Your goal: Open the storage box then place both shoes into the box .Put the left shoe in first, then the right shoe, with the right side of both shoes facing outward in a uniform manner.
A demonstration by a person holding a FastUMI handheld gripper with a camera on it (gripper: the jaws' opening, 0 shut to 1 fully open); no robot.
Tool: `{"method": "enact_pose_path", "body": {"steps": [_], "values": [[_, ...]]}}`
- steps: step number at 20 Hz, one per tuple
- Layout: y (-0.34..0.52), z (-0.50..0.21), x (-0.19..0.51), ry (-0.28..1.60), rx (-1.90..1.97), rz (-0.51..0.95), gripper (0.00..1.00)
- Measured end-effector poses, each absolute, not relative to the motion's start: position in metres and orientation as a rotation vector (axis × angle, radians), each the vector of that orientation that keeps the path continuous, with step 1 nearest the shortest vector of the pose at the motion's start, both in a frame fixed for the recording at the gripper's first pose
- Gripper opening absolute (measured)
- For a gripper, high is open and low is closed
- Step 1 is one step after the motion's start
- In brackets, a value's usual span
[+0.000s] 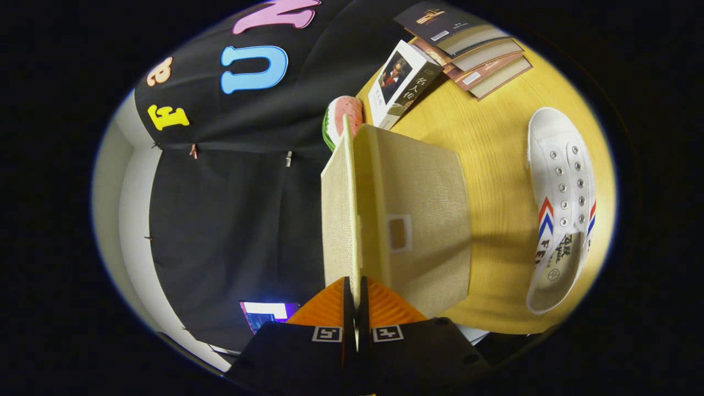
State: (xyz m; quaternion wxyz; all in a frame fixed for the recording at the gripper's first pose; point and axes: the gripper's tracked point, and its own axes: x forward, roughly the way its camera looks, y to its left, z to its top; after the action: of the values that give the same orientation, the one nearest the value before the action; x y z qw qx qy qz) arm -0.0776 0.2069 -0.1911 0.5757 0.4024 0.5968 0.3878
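Fingers (356,300) are pinching the thin edge of the beige woven fabric box lid (338,220), swinging it up. Grip's tiny, so it could be slipping out and flopping shut. White canvas shoe (561,209) is lying on the yellow wooden counter (495,165) just beside the box.

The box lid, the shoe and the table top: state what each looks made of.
Box lid, pinched between the gripper fingers: seemingly woven fabric over stiff board, matte beige with fine weave texture. Shoe: probably white canvas, metal-looking eyelets, red and blue chevrons. Table top: wood or wood-look laminate, yellow, faint grain, slight sheen.
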Motion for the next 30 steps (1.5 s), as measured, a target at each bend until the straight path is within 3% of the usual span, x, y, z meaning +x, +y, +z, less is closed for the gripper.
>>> {"method": "enact_pose_path", "body": {"steps": [7,16,24,30], "values": [[0.238,-0.121,-0.078,1.283,0.894,0.95,0.05],[0.352,-0.036,-0.111,1.09,0.738,1.114,0.06],[0.468,-0.052,-0.144,1.117,0.68,1.15,0.06],[0.51,-0.073,-0.149,1.127,0.627,1.112,0.07]]}}
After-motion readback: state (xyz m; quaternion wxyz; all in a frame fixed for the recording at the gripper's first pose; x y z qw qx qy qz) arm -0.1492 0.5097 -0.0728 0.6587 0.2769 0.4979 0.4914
